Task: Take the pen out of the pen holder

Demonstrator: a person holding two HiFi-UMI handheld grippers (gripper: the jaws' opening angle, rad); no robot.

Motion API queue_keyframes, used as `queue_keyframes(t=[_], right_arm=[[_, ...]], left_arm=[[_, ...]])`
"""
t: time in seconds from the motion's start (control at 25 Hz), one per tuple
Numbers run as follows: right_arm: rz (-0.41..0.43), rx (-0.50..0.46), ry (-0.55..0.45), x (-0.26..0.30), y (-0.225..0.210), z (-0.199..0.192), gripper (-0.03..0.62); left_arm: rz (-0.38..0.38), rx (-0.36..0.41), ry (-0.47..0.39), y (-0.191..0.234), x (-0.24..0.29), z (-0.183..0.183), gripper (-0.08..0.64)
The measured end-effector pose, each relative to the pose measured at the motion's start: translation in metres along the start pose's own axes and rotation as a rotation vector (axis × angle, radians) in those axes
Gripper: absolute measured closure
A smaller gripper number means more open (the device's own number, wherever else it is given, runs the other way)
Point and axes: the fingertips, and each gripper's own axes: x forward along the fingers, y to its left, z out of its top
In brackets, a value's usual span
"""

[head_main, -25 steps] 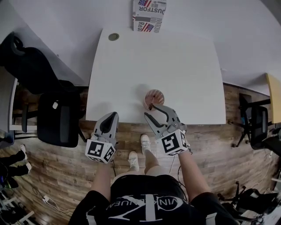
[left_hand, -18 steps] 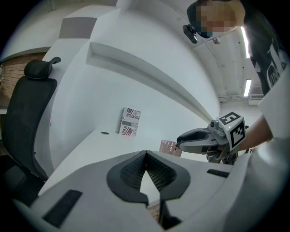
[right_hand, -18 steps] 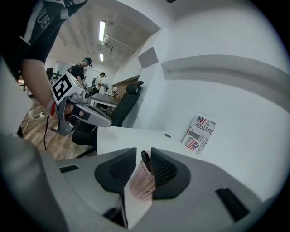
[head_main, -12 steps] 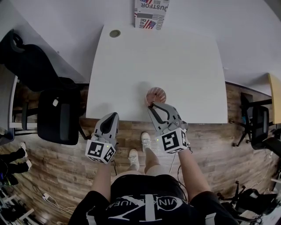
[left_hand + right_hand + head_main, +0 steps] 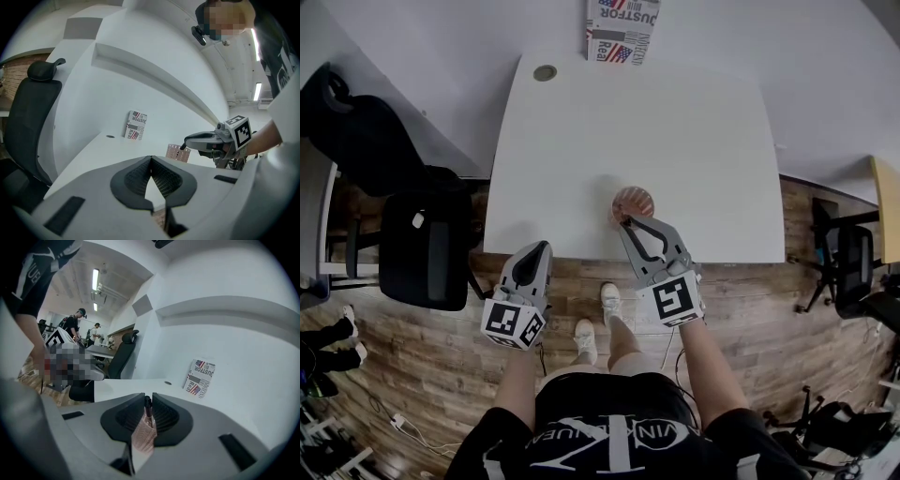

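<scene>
The jaws of the right gripper [image 5: 624, 221] are closing on the slim, dark pen [image 5: 148, 405], which stands in the pink perforated pen holder [image 5: 631, 202] by the near edge of the smooth white table [image 5: 628, 122]. A firm pinch should be confirmed. The pen should then be drawn straight up, so that the light holder is not tipped. The left gripper [image 5: 544, 246] is closed and empty.

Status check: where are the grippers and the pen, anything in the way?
Left gripper jaws shut, empty. Right gripper jaws closing on the pen, which stands in the pen holder. Nothing blocking.
</scene>
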Motion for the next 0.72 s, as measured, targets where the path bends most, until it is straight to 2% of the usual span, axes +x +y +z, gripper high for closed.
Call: queue_keyframes(t=[0.08, 0.44, 0.6, 0.72], right_arm=[[-0.009, -0.002, -0.009, -0.001, -0.005, 0.003, 0.535], [-0.067, 0.1, -0.041, -0.012, -0.028, 0.011, 0.535], [-0.087, 0.105, -0.049, -0.019, -0.037, 0.015, 0.535], [-0.103, 0.169, -0.039, -0.027, -0.042, 0.017, 0.537]], left_arm=[[-0.001, -0.001, -0.002, 0.0, 0.0, 0.0, 0.546], [-0.002, 0.013, -0.013, 0.0, 0.0, 0.008, 0.546], [0.003, 0.024, -0.024, 0.001, 0.002, 0.014, 0.546], [0.003, 0.031, -0.033, 0.0, 0.003, 0.02, 0.546]])
